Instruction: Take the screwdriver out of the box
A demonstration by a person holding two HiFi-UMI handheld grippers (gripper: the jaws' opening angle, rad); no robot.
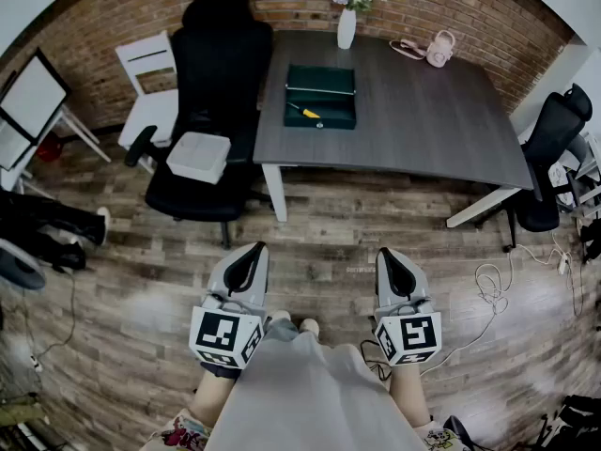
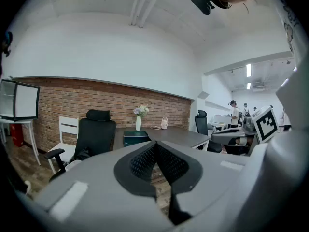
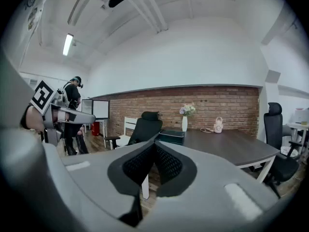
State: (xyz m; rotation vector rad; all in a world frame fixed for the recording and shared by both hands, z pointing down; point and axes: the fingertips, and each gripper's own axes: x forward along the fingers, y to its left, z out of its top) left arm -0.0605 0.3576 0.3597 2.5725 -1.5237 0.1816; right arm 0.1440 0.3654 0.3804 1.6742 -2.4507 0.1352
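two hand-held grippers sit low in the head view, side by side over the wooden floor [image 1: 329, 219] and well apart from the counter. the left hand-held gripper [image 1: 254, 256], lower left of centre, is closed. in its own view its dark pads meet at the tips with nothing between them. the right hand-held gripper [image 1: 390, 259], lower right of centre, is closed as well, pads together and holding nothing. both point toward the top of the frame, at the counter [image 1: 423, 120], a dark grey top on white legs in the upper middle. on the counter's left part lies the dark green box [image 1: 338, 116], open. the screwdriver [image 1: 305, 113], with a yellow handle, lies slanted inside it. beyond the box, by the brick wall, stands a white vase [image 1: 346, 28] of flowers. a pink item [image 1: 439, 49] lies to the upper right. a black office chair [image 1: 221, 54] stands just left of the counter, with a white case [image 1: 198, 156] resting on its seat.
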